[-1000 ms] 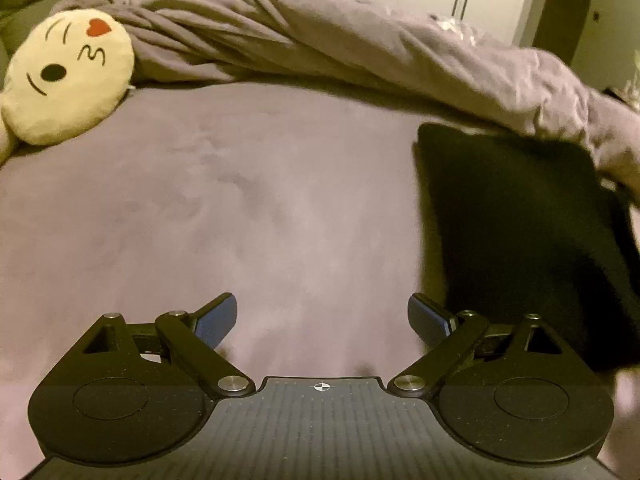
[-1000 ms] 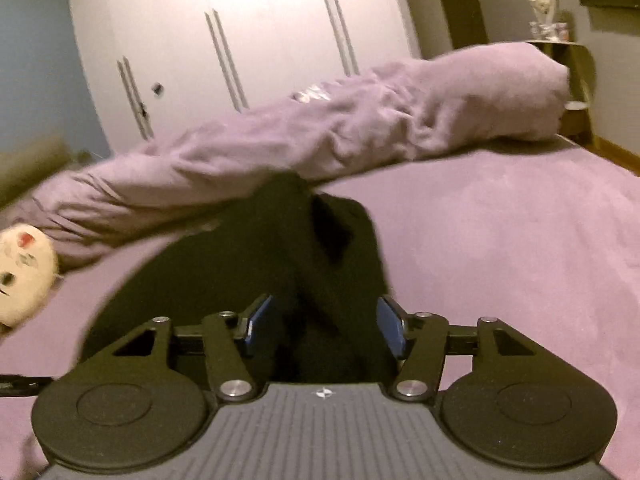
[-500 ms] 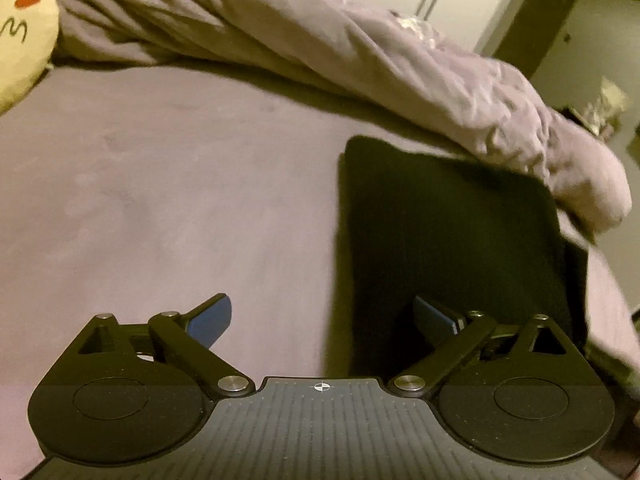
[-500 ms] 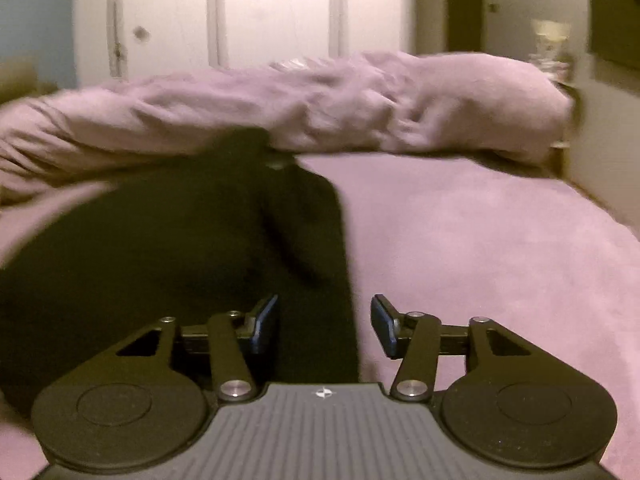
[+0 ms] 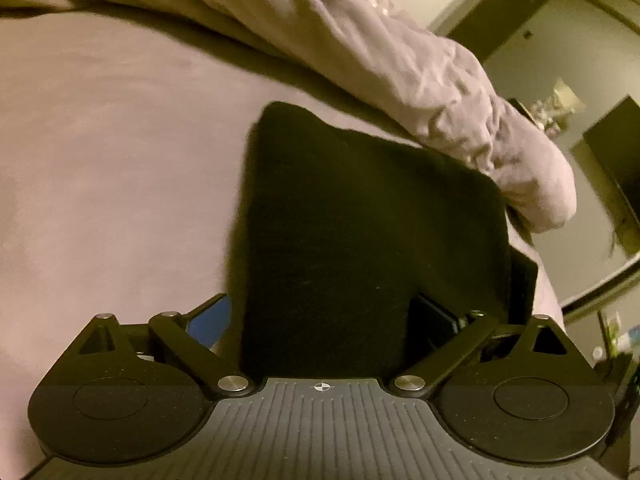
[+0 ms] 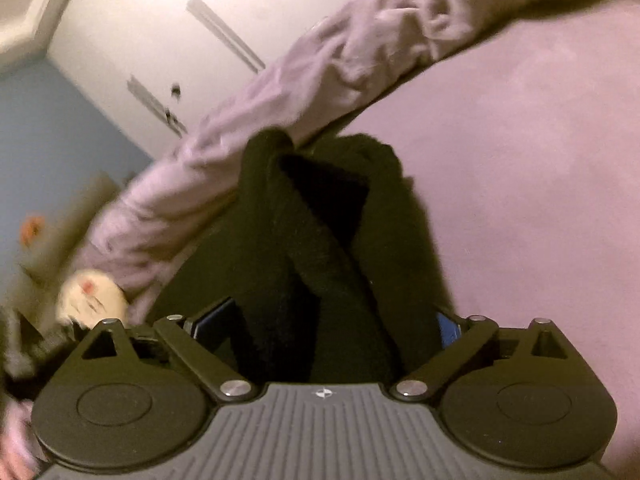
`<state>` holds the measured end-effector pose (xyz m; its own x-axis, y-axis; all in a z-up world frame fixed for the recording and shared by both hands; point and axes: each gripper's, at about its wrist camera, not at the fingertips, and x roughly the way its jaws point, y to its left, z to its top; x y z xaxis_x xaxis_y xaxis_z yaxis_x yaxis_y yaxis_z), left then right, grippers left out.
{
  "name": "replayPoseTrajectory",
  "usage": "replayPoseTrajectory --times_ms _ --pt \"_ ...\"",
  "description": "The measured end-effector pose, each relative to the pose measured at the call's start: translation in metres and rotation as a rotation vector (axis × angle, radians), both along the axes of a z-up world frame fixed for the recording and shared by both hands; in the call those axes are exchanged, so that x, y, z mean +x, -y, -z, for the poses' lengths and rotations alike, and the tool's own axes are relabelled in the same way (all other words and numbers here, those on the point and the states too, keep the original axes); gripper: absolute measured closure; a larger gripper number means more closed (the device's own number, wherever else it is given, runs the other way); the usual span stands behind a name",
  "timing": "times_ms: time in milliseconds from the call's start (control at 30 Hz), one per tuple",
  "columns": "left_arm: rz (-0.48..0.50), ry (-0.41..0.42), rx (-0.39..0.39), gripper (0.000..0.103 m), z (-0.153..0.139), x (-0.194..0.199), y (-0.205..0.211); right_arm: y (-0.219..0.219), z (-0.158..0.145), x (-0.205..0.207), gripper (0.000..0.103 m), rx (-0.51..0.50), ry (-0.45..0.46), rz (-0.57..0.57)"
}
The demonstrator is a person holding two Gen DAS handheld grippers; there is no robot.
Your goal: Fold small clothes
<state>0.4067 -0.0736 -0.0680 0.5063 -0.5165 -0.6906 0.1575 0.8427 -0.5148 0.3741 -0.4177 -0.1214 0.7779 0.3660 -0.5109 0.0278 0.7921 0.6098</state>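
Note:
A black garment [image 5: 360, 224] lies folded flat on the purple bed sheet [image 5: 112, 168]. My left gripper [image 5: 326, 320] is open, its jaws wide apart over the garment's near left edge, with cloth between them. In the right wrist view the same black garment [image 6: 320, 232] shows with a fold bunched up along its middle. My right gripper [image 6: 328, 326] is open, its jaws wide apart on either side of the cloth at its near end.
A rolled purple duvet [image 5: 400, 60] lies along the far side of the bed, just behind the garment. A yellow plush pillow [image 6: 86, 296] sits at the left. White wardrobe doors [image 6: 180, 40] stand behind the bed. A side shelf [image 5: 560, 108] is at the right.
My left gripper has swung right, from bare sheet to over the garment's edge. My right gripper has opened wider, tilted and moved in over the cloth.

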Motion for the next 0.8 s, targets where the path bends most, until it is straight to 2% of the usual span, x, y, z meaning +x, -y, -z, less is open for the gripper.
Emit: replayPoseTrajectory --times_ms 67,167,267,367,500,667,800 --pt "0.005 -0.022 -0.010 0.013 0.004 0.004 0.002 0.003 0.003 0.007 0.009 0.036 -0.007 -0.009" --pt "0.021 -0.002 0.001 0.017 0.004 0.005 0.005 0.004 0.008 0.010 0.017 0.076 -0.009 -0.039" --pt "0.024 0.006 0.000 0.018 0.007 0.008 0.006 0.005 0.012 0.019 0.014 0.086 -0.024 -0.055" --pt "0.013 0.023 0.014 0.026 0.005 0.005 0.009 -0.004 0.009 0.018 0.012 0.057 -0.030 -0.066" --pt "0.032 0.060 0.036 0.035 -0.004 -0.003 0.009 -0.012 0.004 0.010 0.021 0.041 -0.027 -0.095" --pt "0.054 0.094 0.056 0.040 -0.013 -0.014 0.006 -0.029 -0.002 0.010 0.022 0.030 -0.018 -0.102" --pt "0.044 0.107 0.066 0.041 -0.022 -0.022 -0.009 -0.057 -0.011 0.014 0.026 0.044 0.000 -0.152"
